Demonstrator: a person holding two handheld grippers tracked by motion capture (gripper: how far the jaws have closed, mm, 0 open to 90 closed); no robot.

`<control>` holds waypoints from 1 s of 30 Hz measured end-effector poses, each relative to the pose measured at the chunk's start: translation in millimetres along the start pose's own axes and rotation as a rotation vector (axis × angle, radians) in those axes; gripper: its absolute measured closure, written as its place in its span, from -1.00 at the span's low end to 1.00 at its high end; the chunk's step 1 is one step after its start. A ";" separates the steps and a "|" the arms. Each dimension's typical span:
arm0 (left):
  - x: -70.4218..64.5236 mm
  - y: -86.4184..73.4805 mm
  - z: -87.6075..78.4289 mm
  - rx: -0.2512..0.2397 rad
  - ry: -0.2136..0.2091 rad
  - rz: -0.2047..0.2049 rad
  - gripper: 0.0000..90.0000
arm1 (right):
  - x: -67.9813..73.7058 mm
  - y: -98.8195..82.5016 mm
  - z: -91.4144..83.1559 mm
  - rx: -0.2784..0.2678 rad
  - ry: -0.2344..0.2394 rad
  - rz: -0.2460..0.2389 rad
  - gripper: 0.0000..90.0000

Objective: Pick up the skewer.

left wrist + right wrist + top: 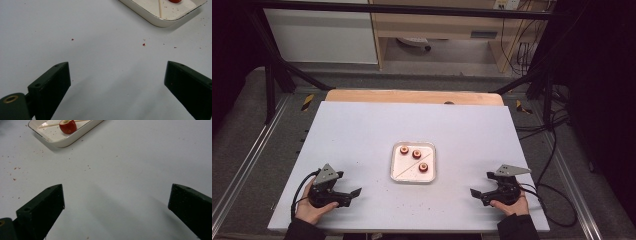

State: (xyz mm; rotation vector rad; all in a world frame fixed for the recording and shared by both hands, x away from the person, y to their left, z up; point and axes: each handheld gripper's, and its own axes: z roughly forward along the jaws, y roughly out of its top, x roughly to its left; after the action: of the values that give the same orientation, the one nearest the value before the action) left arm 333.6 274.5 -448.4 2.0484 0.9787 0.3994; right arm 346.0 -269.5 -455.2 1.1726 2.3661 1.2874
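Jaws spread wide on both grippers, nothing between them. In the white tray [430, 176]: three small red fruit pieces [417, 154] with pale hollowed tops, and a thin wooden skewer [406, 170] lying slantwise at the near side. Probably light, soft and easily bruised, skins likely slick; best pinched gently across the sides. Skewer stiff but thin, best taken mid-length. Left gripper [353, 194] well off the tray's near left, right gripper [476, 193] well off its near right.

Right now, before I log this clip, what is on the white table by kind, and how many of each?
Red fruit pieces: 3
Wooden skewer: 1
White tray: 1
Hand-held grippers, left gripper and right gripper, both open and empty: 2
Total: 7
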 end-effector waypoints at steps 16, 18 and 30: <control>-9.1 6.4 5.9 0.016 -0.014 0.019 -0.85 | 0.6 -0.2 2.8 0.018 0.004 -0.001 -0.98; -10.3 6.9 7.2 0.022 -0.015 0.020 -0.85 | 0.7 -0.1 3.2 0.017 0.007 0.001 -0.98; -18.9 17.4 11.9 0.034 -0.019 0.036 -0.86 | 0.8 -0.1 3.4 0.022 0.004 0.000 -0.98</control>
State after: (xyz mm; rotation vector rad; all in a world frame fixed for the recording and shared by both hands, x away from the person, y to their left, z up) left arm 336.9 247.4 -441.1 2.0994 0.9439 0.3834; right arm 347.2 -266.9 -457.2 1.1772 2.3895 1.2676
